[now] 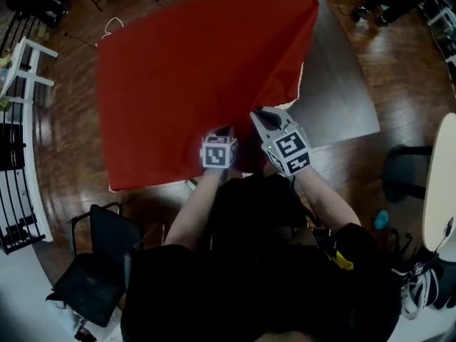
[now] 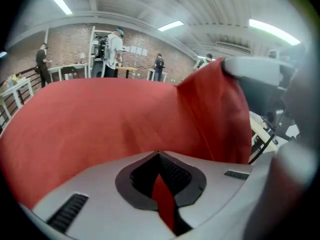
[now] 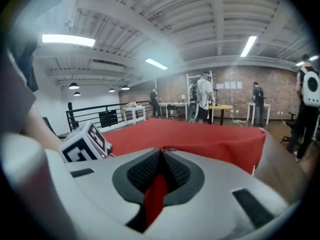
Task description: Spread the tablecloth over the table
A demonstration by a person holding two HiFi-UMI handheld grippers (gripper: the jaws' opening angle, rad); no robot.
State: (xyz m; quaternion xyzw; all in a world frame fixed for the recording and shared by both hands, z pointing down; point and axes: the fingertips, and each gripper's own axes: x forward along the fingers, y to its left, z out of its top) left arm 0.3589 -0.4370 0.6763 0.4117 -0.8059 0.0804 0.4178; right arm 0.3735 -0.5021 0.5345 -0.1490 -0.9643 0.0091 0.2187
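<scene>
Across the dark bench the red tablecloth lies flat over the left and far part, while the right side of the bench top stays bare wood. From the far right corner the cloth's right edge runs back toward me in a loose fold, with a pale hem showing along it. At the near edge I hold both grippers side by side, close to my body. The left gripper has its fingers clenched on a pinch of the tablecloth, and a red strip shows between the black pads. The right gripper sits just beside it and a little higher. Its fingers are likewise clamped on the cloth's edge, so the fabric rises in a peak there. From the right gripper view I see the left gripper's marker cube close at the left. A black chair stands on the floor at my left.
</scene>
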